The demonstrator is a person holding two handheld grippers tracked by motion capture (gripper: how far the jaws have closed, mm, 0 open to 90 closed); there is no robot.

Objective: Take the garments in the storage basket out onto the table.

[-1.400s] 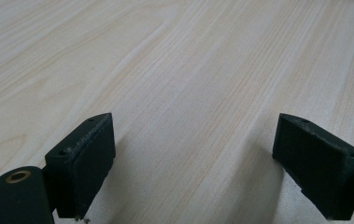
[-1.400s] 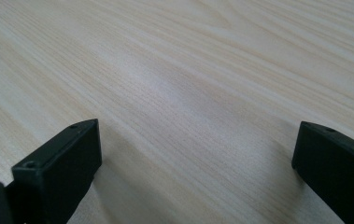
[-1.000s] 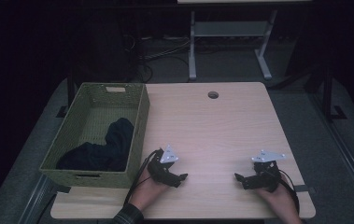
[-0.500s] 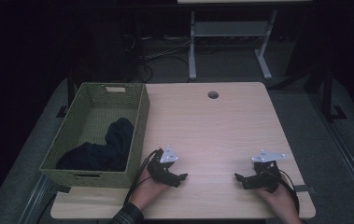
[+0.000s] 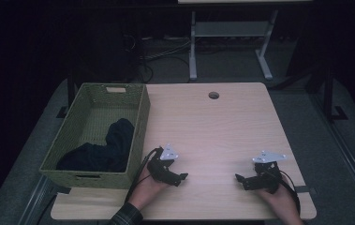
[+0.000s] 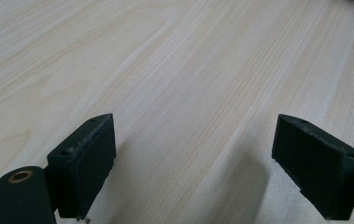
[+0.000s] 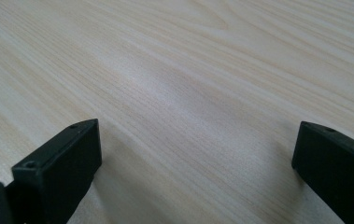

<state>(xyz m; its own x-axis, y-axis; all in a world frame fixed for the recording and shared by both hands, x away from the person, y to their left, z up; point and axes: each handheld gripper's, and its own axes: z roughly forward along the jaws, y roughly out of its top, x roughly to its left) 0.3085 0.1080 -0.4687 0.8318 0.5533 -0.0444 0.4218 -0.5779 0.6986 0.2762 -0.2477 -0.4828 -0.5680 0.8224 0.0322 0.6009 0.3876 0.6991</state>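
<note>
The left gripper [image 5: 180, 178] is resting low on the wooden table [image 5: 222, 126], its jaws spread wide and gripping nothing; in the left gripper view bare wood grain is lying between and ahead of them. The right gripper [image 5: 239, 179] is sitting well apart from it on the same table, its jaws likewise released over bare wood. The two are pointing toward each other. The dark cloth [image 5: 105, 150] is lying inside the green woven basket [image 5: 140, 126], off behind the left gripper's jaws, on the side away from the right gripper and touching neither.
</note>
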